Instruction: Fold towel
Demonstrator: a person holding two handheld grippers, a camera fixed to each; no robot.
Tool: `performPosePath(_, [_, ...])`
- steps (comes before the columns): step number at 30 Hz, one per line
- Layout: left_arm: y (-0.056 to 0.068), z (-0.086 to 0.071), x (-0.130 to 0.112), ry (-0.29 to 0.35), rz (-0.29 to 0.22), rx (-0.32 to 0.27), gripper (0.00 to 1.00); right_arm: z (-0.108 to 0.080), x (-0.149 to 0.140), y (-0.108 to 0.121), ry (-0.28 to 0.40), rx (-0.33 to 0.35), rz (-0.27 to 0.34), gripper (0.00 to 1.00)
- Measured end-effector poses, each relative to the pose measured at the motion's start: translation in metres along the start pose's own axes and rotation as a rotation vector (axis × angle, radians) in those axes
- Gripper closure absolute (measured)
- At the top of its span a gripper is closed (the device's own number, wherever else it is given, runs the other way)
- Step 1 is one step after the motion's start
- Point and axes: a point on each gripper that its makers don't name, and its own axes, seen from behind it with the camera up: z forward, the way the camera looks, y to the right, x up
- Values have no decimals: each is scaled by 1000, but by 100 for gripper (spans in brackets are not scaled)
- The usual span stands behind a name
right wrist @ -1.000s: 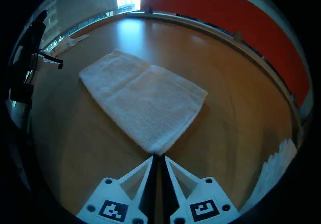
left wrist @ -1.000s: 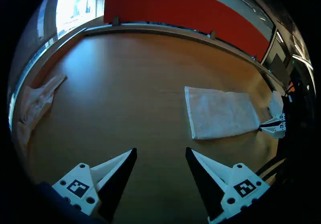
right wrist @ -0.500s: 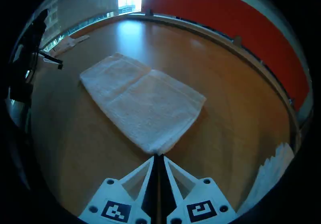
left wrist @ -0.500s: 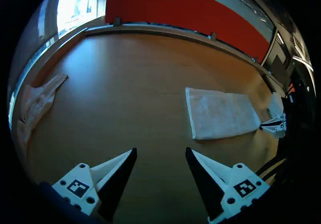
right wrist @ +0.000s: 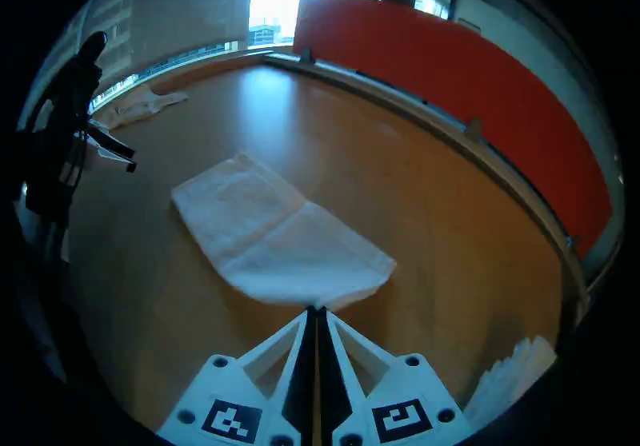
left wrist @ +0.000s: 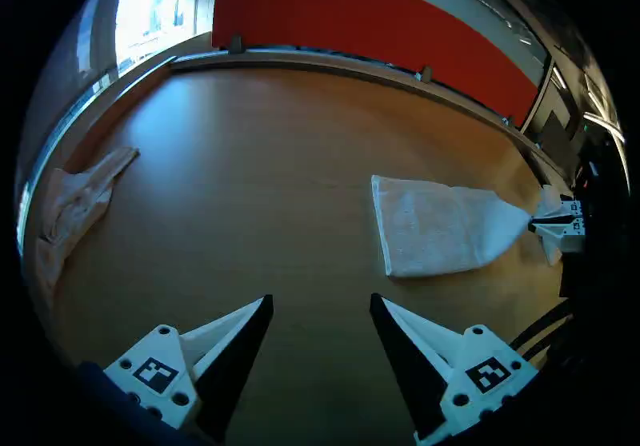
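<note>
A white towel (left wrist: 440, 226), folded in a rectangle, lies on the wooden table (left wrist: 240, 166). My right gripper (right wrist: 314, 310) is shut on the towel's (right wrist: 272, 242) near corner and holds that corner raised off the table, while the far half lies flat. In the left gripper view the right gripper (left wrist: 532, 224) pinches the towel's right end into a lifted point. My left gripper (left wrist: 320, 302) hovers open over bare table, well to the left of the towel, with nothing between its fingers.
A crumpled pale cloth (left wrist: 72, 202) lies at the table's left edge, also seen as the cloth (right wrist: 148, 102) far off. A red panel (left wrist: 360, 22) runs along the back edge. Another white cloth (right wrist: 512, 370) sits beside my right gripper.
My right gripper has risen with the towel corner, pulling that end up off the table into a point. The left gripper has stayed where it was, open.
</note>
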Motion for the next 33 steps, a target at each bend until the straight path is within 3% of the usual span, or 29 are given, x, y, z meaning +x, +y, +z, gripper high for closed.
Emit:
performPosePath(11, [0, -3, 2, 8, 0, -4, 11, -7, 60, -9, 83, 5, -99, 98])
performPosePath(20, [-1, -6, 1, 15, -17, -9, 11, -4, 74, -15, 101, 24, -112, 98])
performPosePath(26, [-3, -12, 5, 29, -17, -6, 11, 1, 92, -25, 116, 50, -154, 98])
performPosePath(33, [1, -21, 7, 49, -65, -23, 11, 17, 120, -51, 128, 104, -220, 98])
